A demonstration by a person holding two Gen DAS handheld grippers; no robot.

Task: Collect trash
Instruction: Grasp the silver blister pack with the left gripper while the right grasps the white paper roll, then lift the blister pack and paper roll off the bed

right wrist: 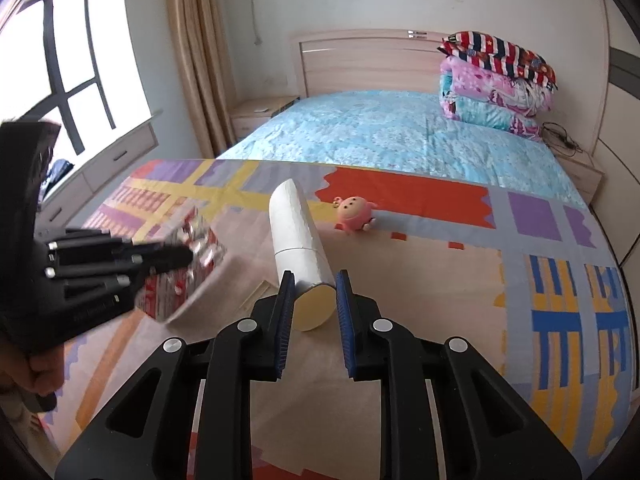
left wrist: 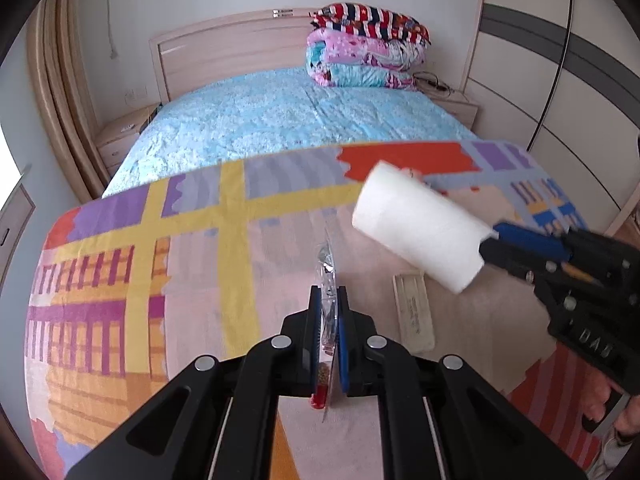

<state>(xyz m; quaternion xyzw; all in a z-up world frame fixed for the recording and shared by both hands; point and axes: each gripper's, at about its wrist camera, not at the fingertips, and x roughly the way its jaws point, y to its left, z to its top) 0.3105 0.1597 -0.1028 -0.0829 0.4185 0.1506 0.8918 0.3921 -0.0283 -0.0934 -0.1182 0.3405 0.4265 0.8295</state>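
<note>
My left gripper (left wrist: 328, 292) is shut on a crinkled red and silver foil wrapper (left wrist: 329, 276), seen edge-on between the blue pads. In the right wrist view that wrapper (right wrist: 192, 240) hangs from the left gripper (right wrist: 188, 258) above the patterned blanket (right wrist: 400, 280). The right gripper (right wrist: 316, 280) is shut on the near end of a white paper roll (right wrist: 296, 232), which sticks out forward and is lifted off the bed. In the left wrist view the roll (left wrist: 424, 232) juts left from the right gripper (left wrist: 490, 242).
A pale flat packet (left wrist: 414, 312) lies on the blanket below the roll. A pink toy (right wrist: 354, 214) sits further up the bed. Folded quilts (right wrist: 496, 84) are stacked by the headboard. Nightstands flank the bed, a window (right wrist: 68, 68) on the left, a wardrobe (left wrist: 560, 80) on the right.
</note>
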